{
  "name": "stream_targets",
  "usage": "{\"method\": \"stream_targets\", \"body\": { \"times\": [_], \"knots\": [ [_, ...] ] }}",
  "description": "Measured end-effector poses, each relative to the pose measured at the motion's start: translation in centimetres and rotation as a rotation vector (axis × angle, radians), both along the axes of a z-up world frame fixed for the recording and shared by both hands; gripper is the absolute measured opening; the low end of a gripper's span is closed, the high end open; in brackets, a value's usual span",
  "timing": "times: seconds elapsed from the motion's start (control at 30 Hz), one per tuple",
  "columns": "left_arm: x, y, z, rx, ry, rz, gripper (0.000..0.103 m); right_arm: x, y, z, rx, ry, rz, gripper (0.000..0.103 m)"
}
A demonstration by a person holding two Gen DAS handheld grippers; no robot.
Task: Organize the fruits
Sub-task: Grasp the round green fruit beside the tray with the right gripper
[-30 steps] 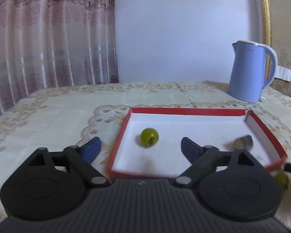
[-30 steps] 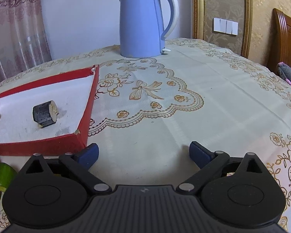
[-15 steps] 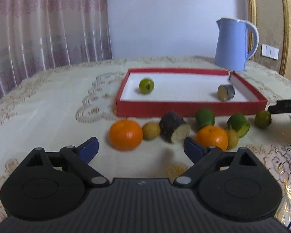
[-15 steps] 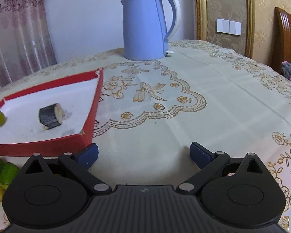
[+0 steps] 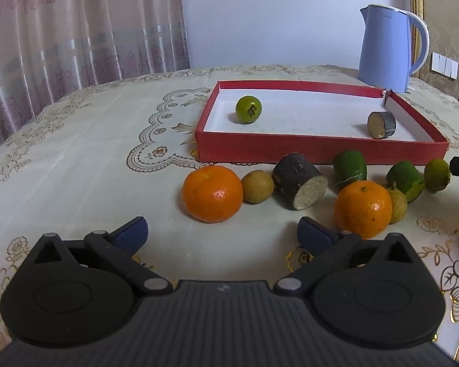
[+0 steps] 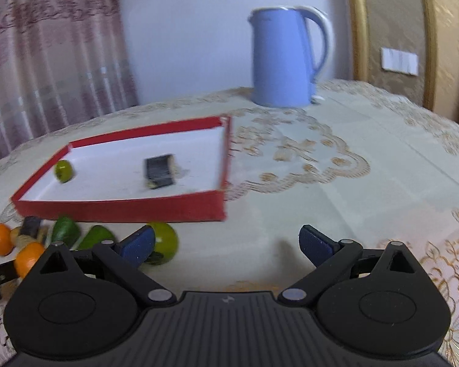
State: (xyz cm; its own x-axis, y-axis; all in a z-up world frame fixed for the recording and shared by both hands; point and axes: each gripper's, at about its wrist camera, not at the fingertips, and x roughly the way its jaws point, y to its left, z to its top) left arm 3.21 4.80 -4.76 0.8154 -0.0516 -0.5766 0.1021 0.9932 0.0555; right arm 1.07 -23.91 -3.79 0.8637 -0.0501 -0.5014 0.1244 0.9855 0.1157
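A red tray (image 5: 321,150) holds a green fruit (image 5: 248,109) and a dark cut cane piece (image 5: 381,124). In front of it lies a row of fruit: an orange (image 5: 212,194), a small brown fruit (image 5: 257,186), a dark cut piece (image 5: 300,185), green fruits (image 5: 350,165), a second orange (image 5: 363,208) and a lime (image 5: 437,175). My left gripper (image 5: 220,229) sits just short of the first orange, its jaws opening with nothing between them. My right gripper (image 6: 226,238) is open and empty, and a lime (image 6: 165,244) lies beside its left finger.
A blue kettle (image 5: 385,49) stands behind the tray at the back right. The embroidered tablecloth (image 6: 352,183) stretches bare to the right of the tray. Curtains hang beyond the table's far left edge.
The left gripper has drawn back from above the tray to the near side of the fruit row, and its jaws have widened. The right gripper has swung left, bringing the tray and fruits into view.
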Motion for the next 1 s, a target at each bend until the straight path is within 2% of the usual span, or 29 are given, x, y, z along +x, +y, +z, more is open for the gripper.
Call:
{"method": "stream_targets", "body": {
  "times": [0.13, 0.27, 0.37, 0.4, 0.43, 0.67, 0.8, 1.0],
  "knots": [
    [0.5, 0.6, -0.1, -0.044, 0.029, 0.001, 0.103, 0.1, 1.5, 0.1, -0.064, -0.015, 0.028, 0.101],
    [0.5, 0.5, -0.1, -0.044, 0.029, 0.001, 0.103, 0.7, 2.4, -0.5, -0.076, 0.007, 0.056, 0.1],
    [0.4, 0.4, -0.1, -0.046, 0.03, 0.001, 0.103, 1.2, 2.7, -0.8, -0.078, 0.025, 0.066, 0.081],
    [0.4, 0.4, -0.1, -0.047, 0.03, 0.001, 0.103, 1.5, 2.6, -0.9, -0.071, 0.037, 0.071, 0.068],
    [0.4, 0.4, -0.1, -0.047, 0.03, 0.001, 0.103, 1.7, 2.5, -1.0, -0.062, 0.05, 0.073, 0.06],
    [0.3, 0.3, -0.1, -0.047, 0.03, 0.001, 0.103, 2.1, 2.4, -1.2, -0.052, 0.063, 0.08, 0.056],
    [0.3, 0.3, -0.1, -0.047, 0.03, 0.001, 0.103, 1.9, 2.4, -1.1, -0.055, 0.057, 0.081, 0.039],
    [0.3, 0.3, -0.1, -0.047, 0.03, 0.001, 0.103, 2.1, 2.7, -1.2, -0.069, 0.063, 0.087, 0.038]
  ]
}}
